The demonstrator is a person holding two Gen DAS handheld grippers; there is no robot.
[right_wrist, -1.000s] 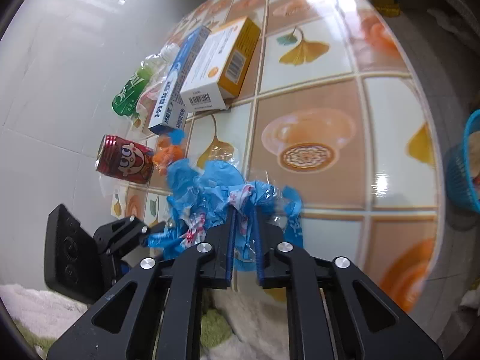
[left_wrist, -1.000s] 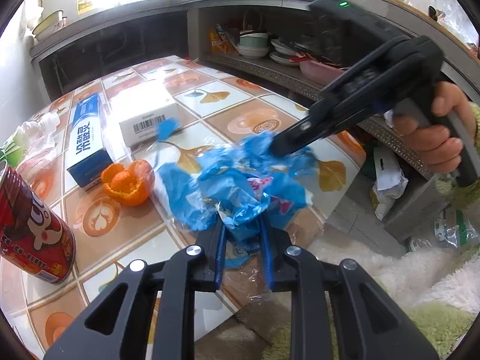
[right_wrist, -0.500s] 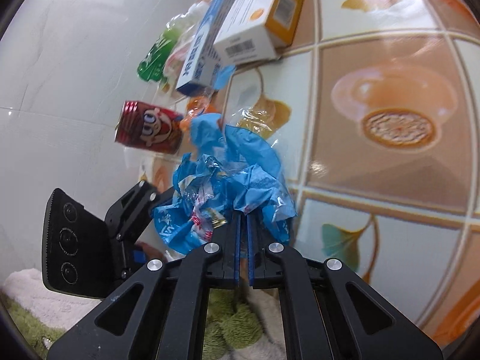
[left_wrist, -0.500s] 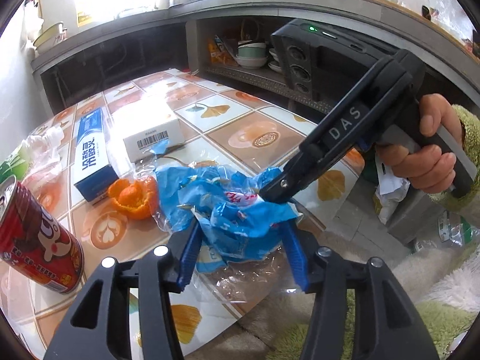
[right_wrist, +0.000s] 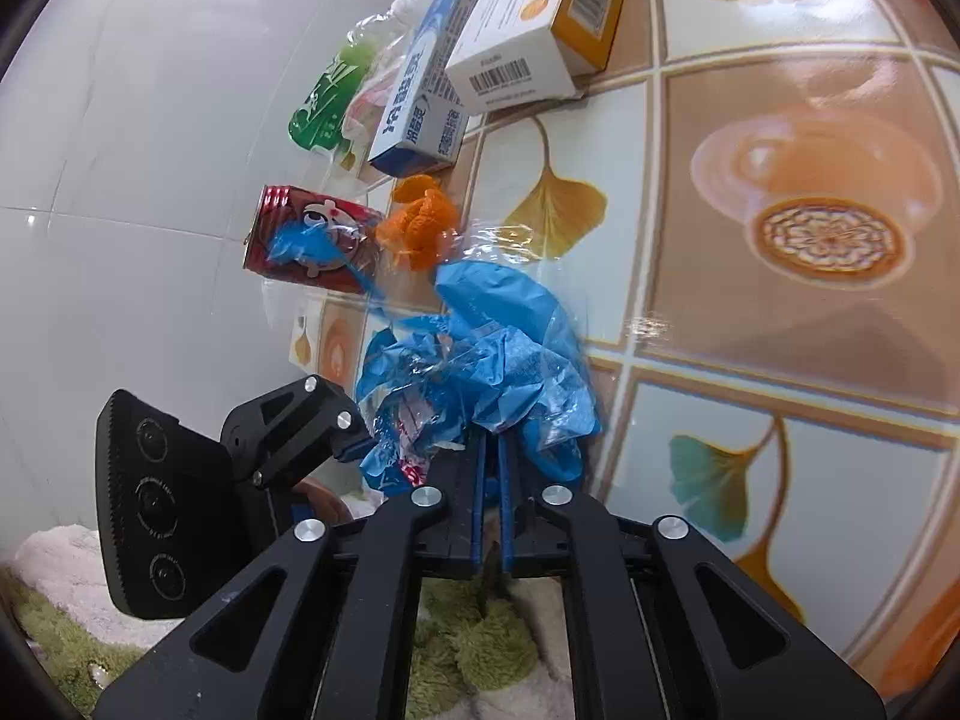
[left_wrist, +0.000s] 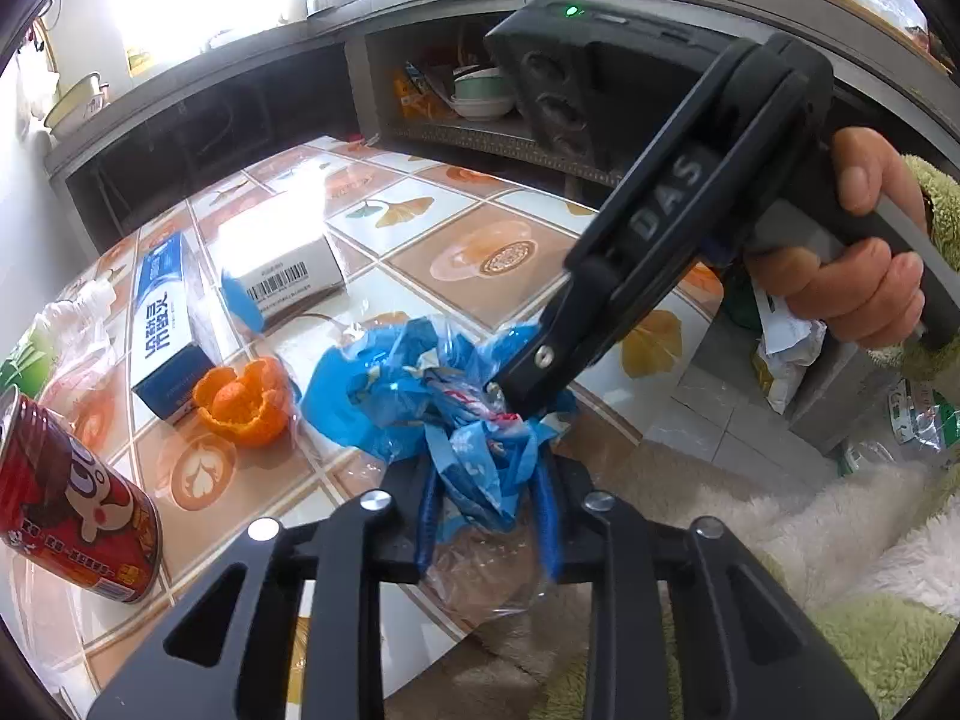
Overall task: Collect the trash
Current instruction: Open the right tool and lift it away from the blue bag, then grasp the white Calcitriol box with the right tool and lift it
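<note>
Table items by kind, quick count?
Boxes: 2, blue toothpaste box and white barcode box.
Cans: 1, red can.
Plastic wrappers/bags: 2, crumpled blue wrapper and green-printed bag.
Fruit peel: 1, orange peel.
Total: 6.

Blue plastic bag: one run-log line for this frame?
blue plastic bag at table edge | right gripper shut on it | left gripper straddling it, part-open

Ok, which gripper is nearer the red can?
Left. The left gripper sits at the blue wrapper's near edge, on the red can's side; the right gripper pinches the wrapper's opposite side, farther from the can.
</note>
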